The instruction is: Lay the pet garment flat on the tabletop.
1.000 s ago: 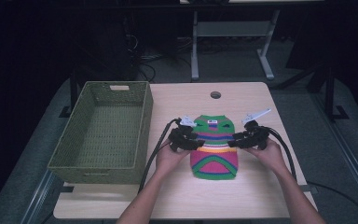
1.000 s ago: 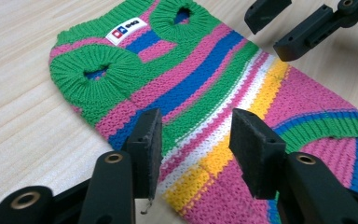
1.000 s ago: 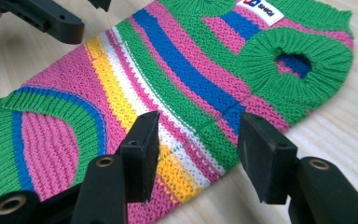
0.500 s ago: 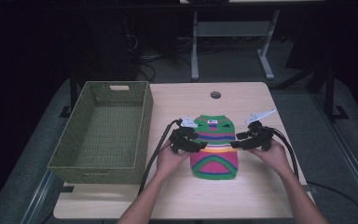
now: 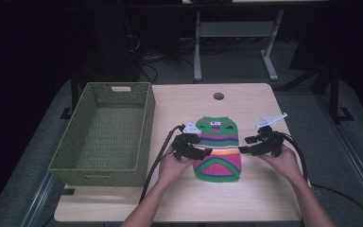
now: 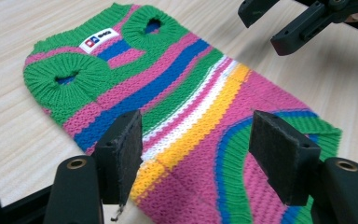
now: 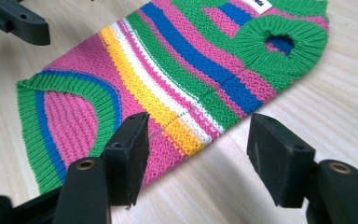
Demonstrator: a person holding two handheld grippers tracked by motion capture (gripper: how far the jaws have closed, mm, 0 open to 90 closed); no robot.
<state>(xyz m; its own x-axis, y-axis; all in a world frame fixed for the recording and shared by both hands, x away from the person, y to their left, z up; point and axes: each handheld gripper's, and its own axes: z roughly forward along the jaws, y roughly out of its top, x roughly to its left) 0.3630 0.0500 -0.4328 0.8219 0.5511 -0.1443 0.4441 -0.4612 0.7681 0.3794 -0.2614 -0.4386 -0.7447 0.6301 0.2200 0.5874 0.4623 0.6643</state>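
The sweater [image 6: 182,116] is knitted yarn, coarse and matt, with ribbed bands round its holes and hem and a smooth white woven label [image 6: 99,39] sewn near the neck. The table [image 5: 246,101] has a pale wood-grain top, smooth with a faint sheen. The basket [image 5: 105,130] is woven green fibre, rough and dull. The left gripper [image 6: 200,154] and right gripper [image 7: 198,154] are matt black plastic; their pads [image 6: 282,151] look like grainy dark foam or rubber, and small brass-coloured metal inserts sit in the bodies
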